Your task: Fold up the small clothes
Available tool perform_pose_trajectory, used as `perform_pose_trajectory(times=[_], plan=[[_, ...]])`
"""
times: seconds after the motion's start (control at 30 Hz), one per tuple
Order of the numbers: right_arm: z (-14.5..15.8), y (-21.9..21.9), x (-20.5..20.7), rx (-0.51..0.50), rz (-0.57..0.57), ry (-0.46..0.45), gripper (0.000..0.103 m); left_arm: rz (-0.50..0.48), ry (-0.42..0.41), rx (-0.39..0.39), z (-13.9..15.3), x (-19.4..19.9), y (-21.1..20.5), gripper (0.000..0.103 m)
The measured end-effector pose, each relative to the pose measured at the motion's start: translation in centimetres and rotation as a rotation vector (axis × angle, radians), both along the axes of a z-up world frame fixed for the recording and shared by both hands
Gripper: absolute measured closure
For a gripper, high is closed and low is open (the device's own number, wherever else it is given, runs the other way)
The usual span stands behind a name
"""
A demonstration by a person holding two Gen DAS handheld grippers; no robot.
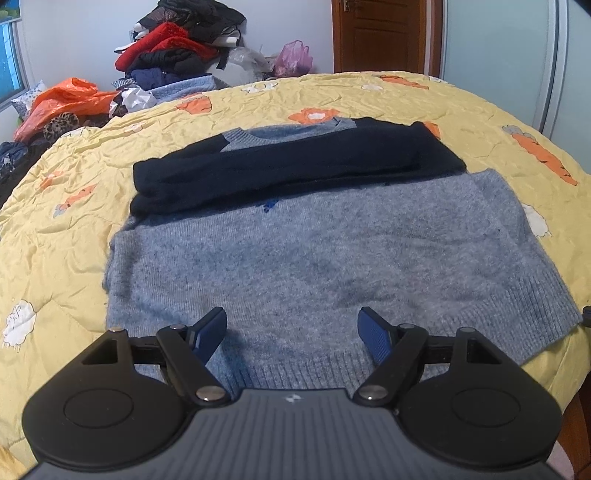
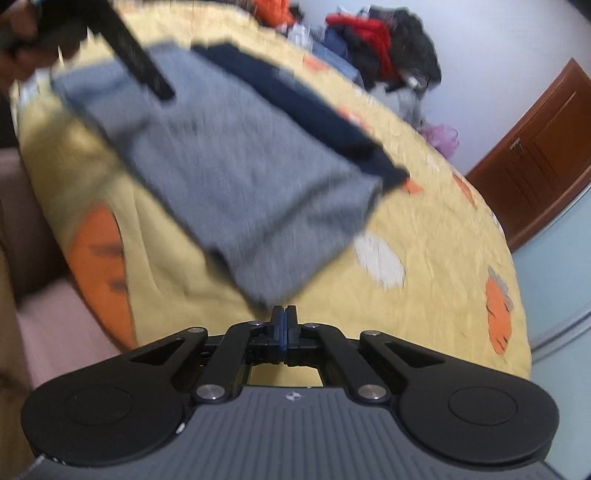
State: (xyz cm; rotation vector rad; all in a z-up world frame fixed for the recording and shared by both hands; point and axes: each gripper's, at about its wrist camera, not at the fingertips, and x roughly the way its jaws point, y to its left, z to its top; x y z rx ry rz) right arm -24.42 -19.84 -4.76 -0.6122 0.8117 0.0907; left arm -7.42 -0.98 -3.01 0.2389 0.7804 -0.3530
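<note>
**Sweater hem at risk of slipping**

My left gripper (image 1: pixel 291 332) hovers wide apart over the grey-blue sweater (image 1: pixel 295 251) on the yellow quilt (image 1: pixel 66 229); my right gripper (image 2: pixel 283 325) is pinched closed at its corner. An uneven lift could drag the folded navy sleeves (image 1: pixel 295 166) askew.

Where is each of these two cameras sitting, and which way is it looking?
Left wrist: sits on the left claw, looking forward and down over its open blue fingers at the grey sweater on the yellow quilt.
Right wrist: sits on the right claw, fingers shut just short of the sweater's corner; the picture is blurred, and the other claw and a hand show top left.
Shared: sweater, its dark folded sleeves, quilt, clothes pile, brown door.
</note>
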Motion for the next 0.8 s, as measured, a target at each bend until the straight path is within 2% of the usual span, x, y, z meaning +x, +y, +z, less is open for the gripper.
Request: perform_pose_trajectory(times=[0.07,0.1,0.13,0.2,0.27,0.33,0.4,0.47,0.5,0.6,0.73,0.8], plan=[[1.4,-0.8,-0.1,0.129,-0.004,-0.021,0.1,0.005,-0.004,0.004,0.0,0.0,0.2,0.025],[2.2,-1.2,-0.1,0.2,-0.014,-0.05,0.09,0.009,-0.005,0.006,0.0,0.0,0.2,0.025],[2.9,-1.4,0.2,0.247,-0.028,-0.086,0.075,0.015,-0.003,0.006,0.0,0.1,0.3,0.025],[3.2,-1.1,0.9,0.261,-0.052,-0.153,0.069,0.025,0.001,-0.003,0.1,0.3,0.3,0.025],[2.6,-0.3,2.4,0.266,-0.079,-0.175,0.069,0.024,0.007,-0.016,0.1,0.3,0.2,0.025],[1.8,0.6,3.9,0.312,-0.089,-0.177,0.069,0.015,0.007,-0.018,0.1,0.2,-0.1,0.025],[0.8,1.6,5.2,0.336,-0.083,-0.151,0.069,0.004,0.003,-0.008,0.1,0.0,-0.4,0.025],[-0.1,1.7,6.3,0.313,-0.101,-0.103,0.069,-0.004,-0.004,0.007,0.0,-0.1,-0.6,0.025],[-0.4,1.2,6.4,0.318,-0.127,-0.091,0.069,-0.004,-0.01,0.012,-0.1,-0.1,-0.6,0.025],[0.3,-2.6,5.6,0.445,-0.217,-0.054,0.053,0.014,0.004,0.023,-0.7,0.4,0.0,0.025],[0.9,-5.5,4.1,0.412,-0.335,-0.077,0.048,0.045,0.053,0.002,-1.7,1.1,1.1,0.025],[1.6,-5.5,3.8,0.438,-0.342,-0.116,0.05,0.056,0.058,-0.01,-1.8,1.2,1.2,0.025]])
